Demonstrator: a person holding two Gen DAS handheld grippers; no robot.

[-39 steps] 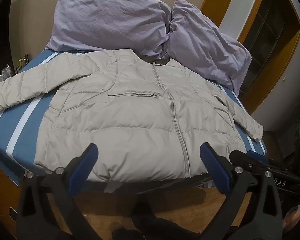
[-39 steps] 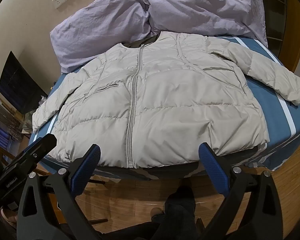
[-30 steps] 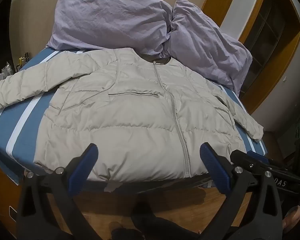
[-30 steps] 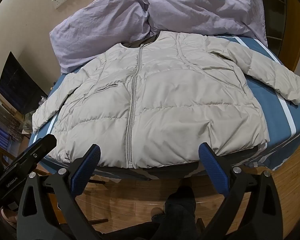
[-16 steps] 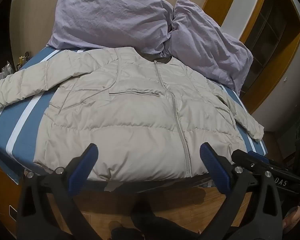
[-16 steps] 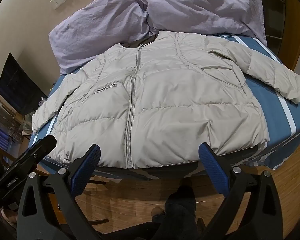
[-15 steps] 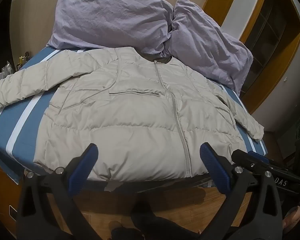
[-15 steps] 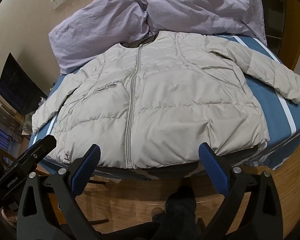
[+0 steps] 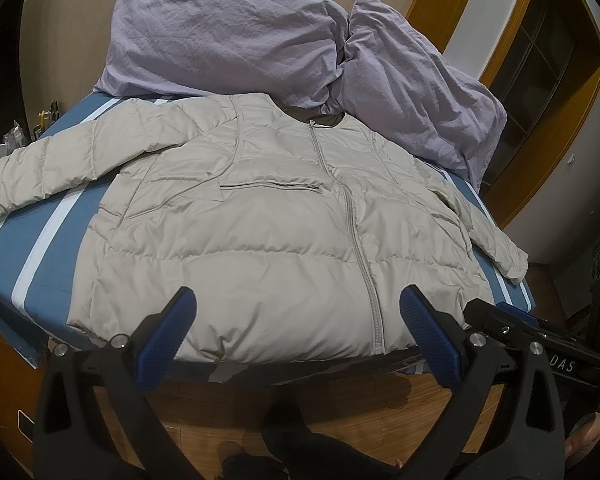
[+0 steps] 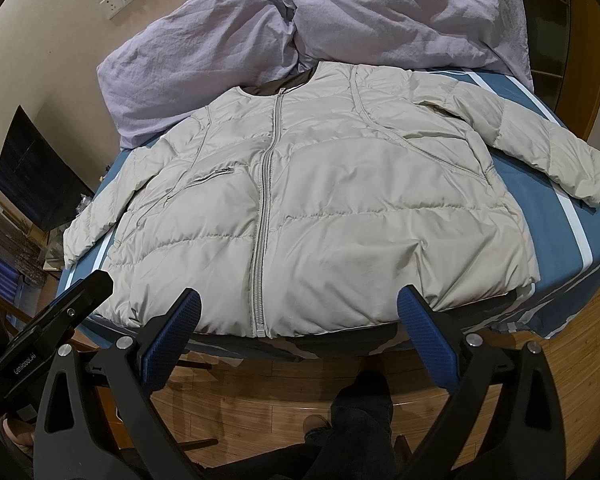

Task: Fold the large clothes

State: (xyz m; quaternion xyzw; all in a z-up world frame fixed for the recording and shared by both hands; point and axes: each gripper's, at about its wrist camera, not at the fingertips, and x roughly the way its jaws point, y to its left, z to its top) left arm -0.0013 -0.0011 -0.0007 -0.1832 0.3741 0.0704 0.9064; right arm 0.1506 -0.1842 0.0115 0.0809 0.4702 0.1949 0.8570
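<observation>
A pale beige puffer jacket (image 9: 260, 220) (image 10: 332, 200) lies flat and zipped, front up, on a blue bed with white stripes (image 9: 32, 240) (image 10: 572, 240). Both sleeves are spread out to the sides, and its hem lies along the bed's near edge. My left gripper (image 9: 298, 312) hangs open just short of the hem's middle, holding nothing. My right gripper (image 10: 298, 312) is open too, in front of the hem near the zipper's bottom end. Each gripper shows at the edge of the other's view.
Two lilac pillows (image 9: 228, 44) (image 10: 400, 16) lean against the wall behind the collar. Wooden floor (image 9: 340, 408) lies below the bed's edge, where a person's dark trouser legs and feet (image 10: 360, 412) stand. A dark screen (image 10: 32, 176) stands left of the bed.
Both grippers have crept slightly toward the bed and stay open. The jacket has not moved.
</observation>
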